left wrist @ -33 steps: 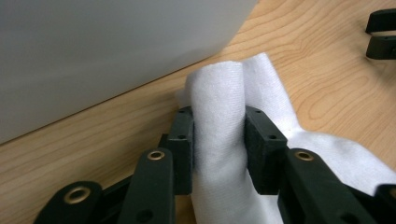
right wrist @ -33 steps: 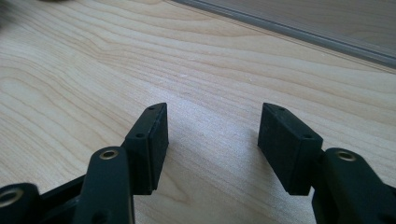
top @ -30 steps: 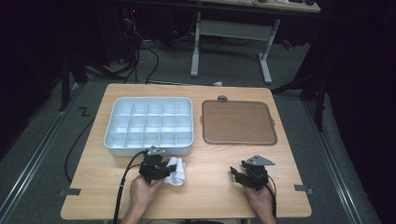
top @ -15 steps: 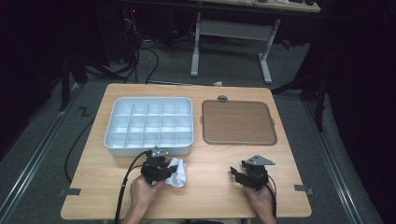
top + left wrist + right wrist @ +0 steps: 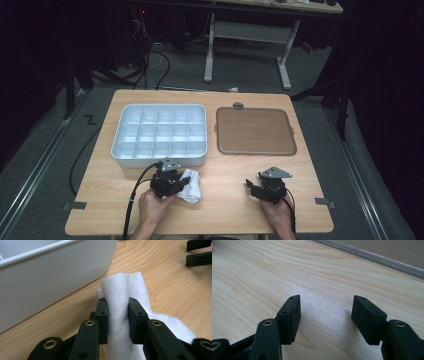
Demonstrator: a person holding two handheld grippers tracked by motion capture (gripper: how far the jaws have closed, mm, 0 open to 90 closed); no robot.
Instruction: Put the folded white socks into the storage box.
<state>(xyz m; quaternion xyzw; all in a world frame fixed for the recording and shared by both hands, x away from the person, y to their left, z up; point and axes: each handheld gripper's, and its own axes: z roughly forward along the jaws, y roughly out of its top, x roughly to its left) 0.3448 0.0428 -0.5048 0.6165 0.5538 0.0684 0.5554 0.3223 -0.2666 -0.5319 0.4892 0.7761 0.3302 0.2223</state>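
A white cloth (image 5: pixel 192 185) lies bunched on the wooden table near its front edge, just below the white tray. My left gripper (image 5: pixel 172 184) is shut on a raised fold of the white cloth (image 5: pixel 117 300), which stands up between the two black pads. My right gripper (image 5: pixel 256 189) rests low over bare wood at the front right, jaws wide apart with nothing between them. In the right gripper view, my right gripper (image 5: pixel 325 315) has only table grain under it.
A white tray (image 5: pixel 160 157) divided into several compartments sits at the back left, its near wall (image 5: pixel 50 277) close beside the cloth. A brown mat (image 5: pixel 254 131) with a grey rim lies at the back right. The other gripper's jaws show far off in the left gripper view.
The cloth has bunched slightly closer to my left gripper. Both hands stay nearly where they were.
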